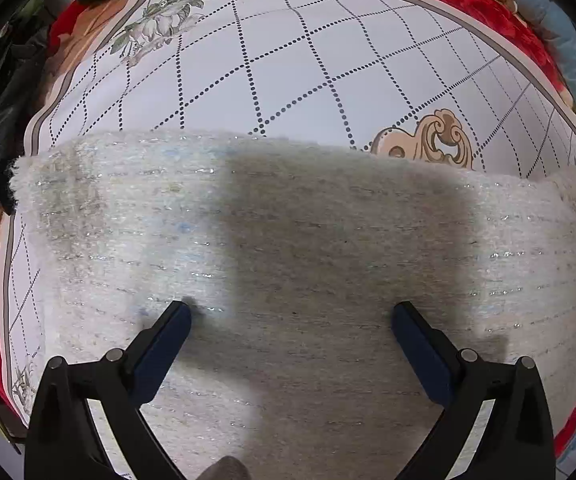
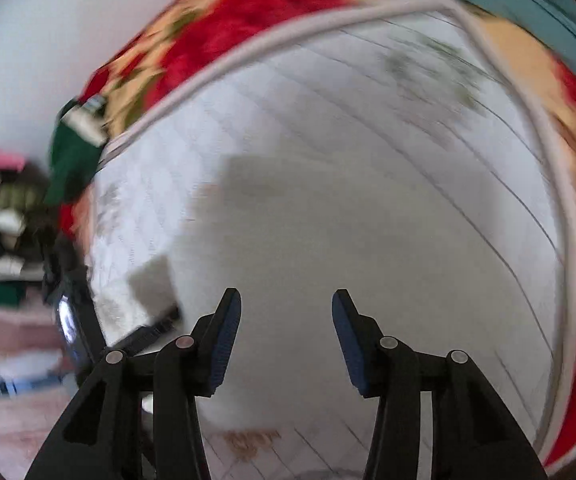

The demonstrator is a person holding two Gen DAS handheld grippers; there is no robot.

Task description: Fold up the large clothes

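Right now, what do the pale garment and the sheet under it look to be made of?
Garment: fuzzy knit, probably wool-blend, matte, with glinting metallic threads in rows. Checked sheet: smooth woven cloth, likely cotton or polyester, flat with a printed dotted grid and flowers.

1. No readable txt, brand, nr or sign in either view.
2. Small tag (image 2: 87, 114) on the green cloth (image 2: 73, 160) in right wrist view: too blurred to read.
3. Sheet (image 1: 288, 80) carries only dotted grid & flower print, no lettering.
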